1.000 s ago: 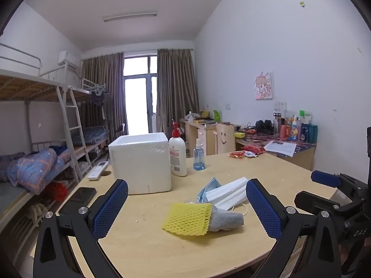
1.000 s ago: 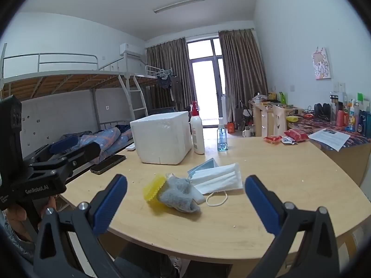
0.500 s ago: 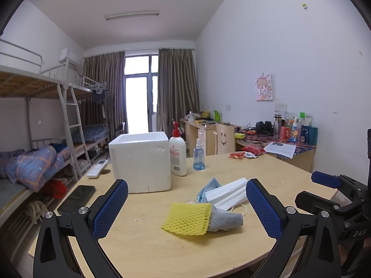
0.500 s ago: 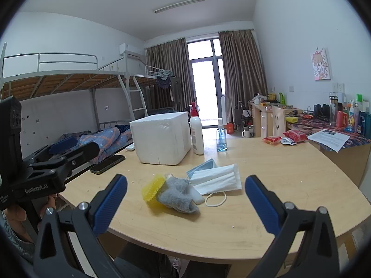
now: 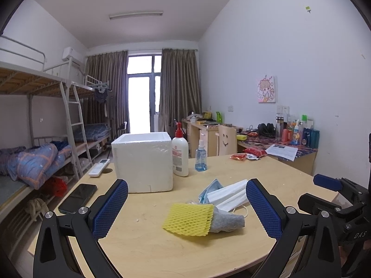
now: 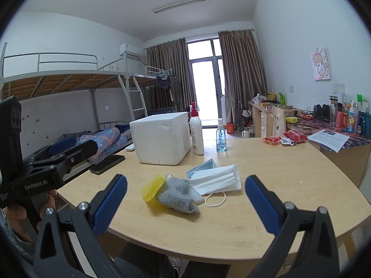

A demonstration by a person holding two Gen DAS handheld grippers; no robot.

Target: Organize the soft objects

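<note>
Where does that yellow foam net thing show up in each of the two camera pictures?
Left wrist view: the yellow foam net lies low and centre, broad side facing us, left of the grey sock.
Right wrist view: the net shows left of centre, edge-on, partly behind the sock.
Shared landmark: the white foam box behind it.

A lotion bottle (image 5: 180,157) and a spray bottle (image 5: 200,156) are set upright beside each other on the table (image 5: 273,169); a phone (image 5: 78,198) and a remote (image 5: 99,167) are laid near its left edge; red packets (image 5: 249,154) are seen at the far right.
</note>
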